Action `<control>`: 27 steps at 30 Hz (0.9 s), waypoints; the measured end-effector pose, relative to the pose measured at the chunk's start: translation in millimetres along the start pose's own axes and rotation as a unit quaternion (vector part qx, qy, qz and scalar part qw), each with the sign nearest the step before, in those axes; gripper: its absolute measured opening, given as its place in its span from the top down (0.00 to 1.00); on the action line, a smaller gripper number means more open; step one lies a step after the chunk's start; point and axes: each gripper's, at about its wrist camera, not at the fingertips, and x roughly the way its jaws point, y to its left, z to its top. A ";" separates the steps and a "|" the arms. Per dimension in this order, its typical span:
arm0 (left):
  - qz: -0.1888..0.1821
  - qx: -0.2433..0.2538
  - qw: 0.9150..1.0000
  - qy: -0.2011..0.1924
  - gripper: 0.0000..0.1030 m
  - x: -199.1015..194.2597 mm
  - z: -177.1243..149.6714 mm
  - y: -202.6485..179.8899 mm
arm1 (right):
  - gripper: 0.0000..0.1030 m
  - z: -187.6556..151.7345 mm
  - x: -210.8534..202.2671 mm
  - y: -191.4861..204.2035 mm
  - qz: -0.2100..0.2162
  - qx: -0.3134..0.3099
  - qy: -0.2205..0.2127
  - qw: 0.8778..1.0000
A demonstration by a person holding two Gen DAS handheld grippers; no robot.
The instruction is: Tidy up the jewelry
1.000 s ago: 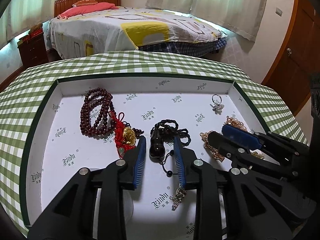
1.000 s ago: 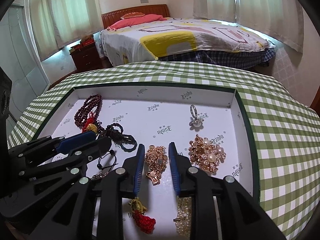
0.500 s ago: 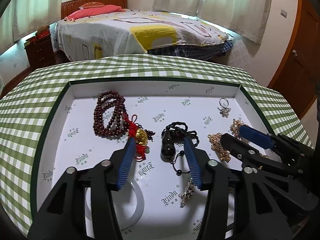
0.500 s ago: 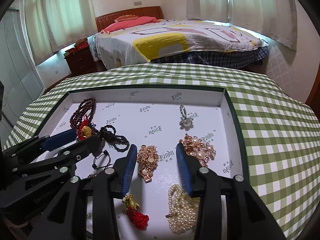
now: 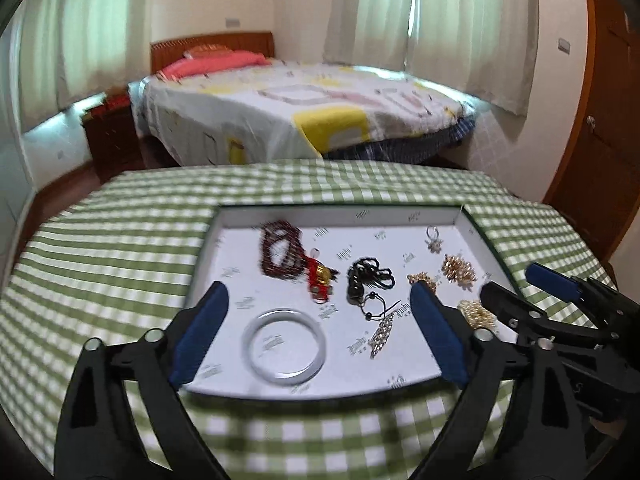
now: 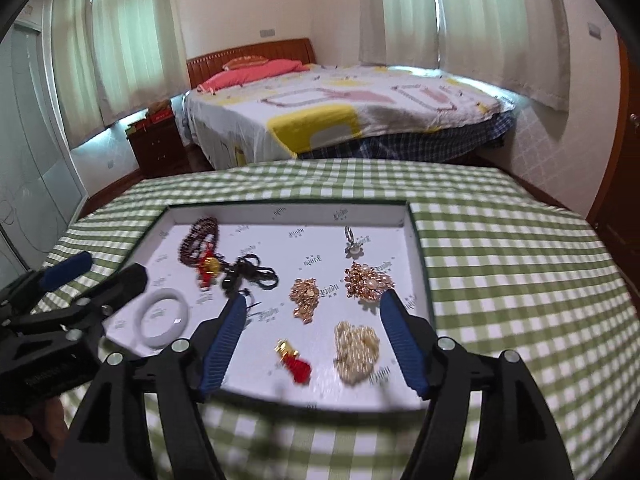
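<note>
A white tray (image 5: 404, 378) with a dark green rim lies on the green checked table and holds the jewelry. In it lie a dark red bead string (image 5: 278, 252), a black cord piece (image 5: 366, 276), a white bangle (image 5: 285, 346), gold brooches (image 6: 306, 298), a pearl strand (image 6: 356, 350), a red tassel charm (image 6: 294, 362) and a ring (image 6: 352, 238). My left gripper (image 5: 318, 334) is wide open and empty above the tray's near edge, over the bangle. My right gripper (image 6: 314, 342) is wide open and empty above the tassel charm and pearls.
The green checked tablecloth (image 6: 520, 280) surrounds the tray. A bed (image 6: 340, 116) stands behind the table, with a dark wooden nightstand (image 6: 156, 140) to its left and a wooden door (image 5: 604, 140) at the right.
Both grippers have opened wide and pulled back and up from the tray. The jewelry in the tray lies where it was.
</note>
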 end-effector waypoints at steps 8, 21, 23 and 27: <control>0.022 -0.027 0.998 -0.046 0.05 -91.4 0.2 12.2 | 0.25 0.3 -89.0 22.2 -0.003 -0.016 -0.061 0.998; 0.049 -0.019 0.994 -0.097 0.04 -193.0 -13.9 15.2 | 0.22 -11.6 -175.7 42.5 -0.005 -0.038 -0.119 0.992; 0.048 -0.023 0.993 -0.101 0.04 -201.4 -16.0 16.8 | 0.22 -13.6 -179.5 44.6 -0.004 -0.040 -0.121 0.992; 0.043 -0.028 0.993 -0.103 0.04 -211.4 -19.2 17.9 | 0.22 -16.6 -184.3 48.9 -0.002 -0.044 -0.126 0.991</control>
